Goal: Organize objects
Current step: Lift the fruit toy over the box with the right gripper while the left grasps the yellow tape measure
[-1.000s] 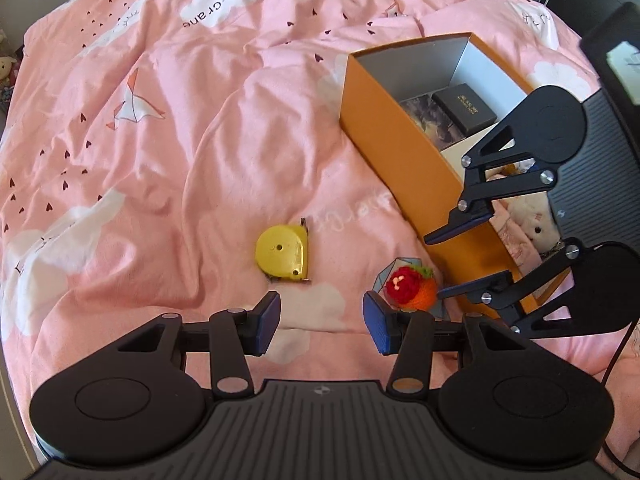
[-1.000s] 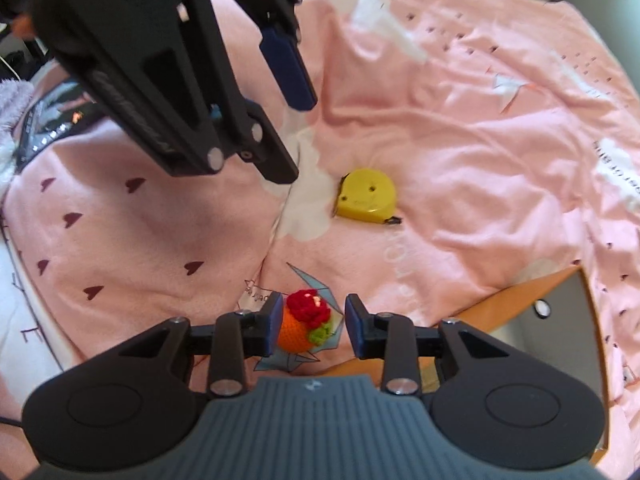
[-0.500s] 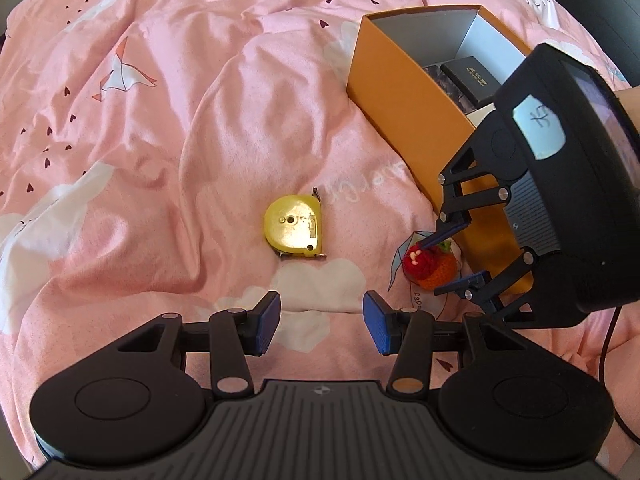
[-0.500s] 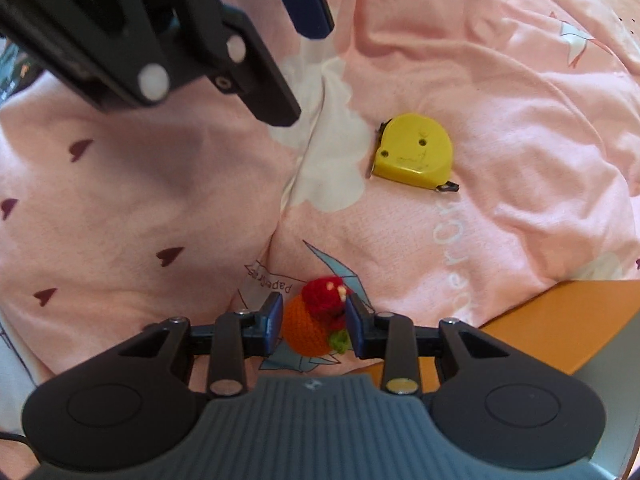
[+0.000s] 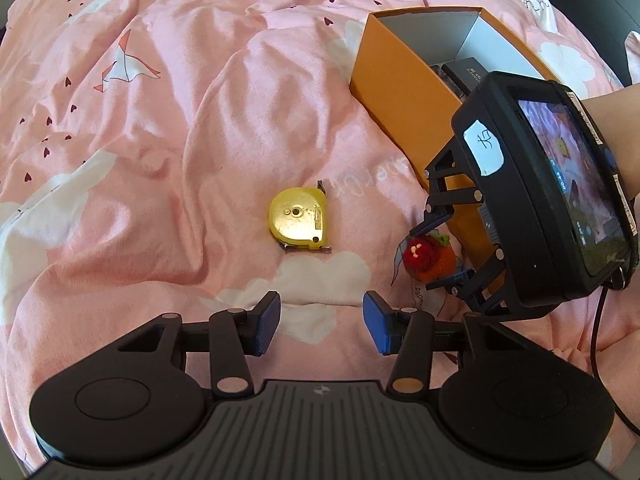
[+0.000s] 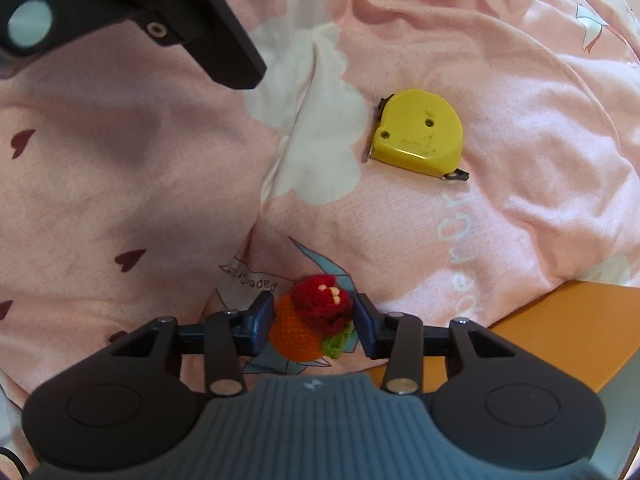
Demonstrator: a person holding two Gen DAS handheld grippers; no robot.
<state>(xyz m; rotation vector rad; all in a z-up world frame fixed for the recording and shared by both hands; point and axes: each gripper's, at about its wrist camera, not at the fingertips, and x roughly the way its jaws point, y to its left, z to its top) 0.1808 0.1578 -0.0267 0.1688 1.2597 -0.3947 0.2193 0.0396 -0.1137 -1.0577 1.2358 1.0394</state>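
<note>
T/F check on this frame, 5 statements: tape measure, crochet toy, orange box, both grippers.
1. The yellow tape measure lies flat on the pink duvet. True.
2. The crochet toy sits inside the orange box. False: it rests on the duvet beside the box, between the right gripper's opening jaws.
3. The left gripper holds the tape measure. False: its jaws are empty, short of the tape.
4. The box is open-topped with dark items inside. True.
5. The tape measure touches the box. False: bare duvet separates them.
</note>
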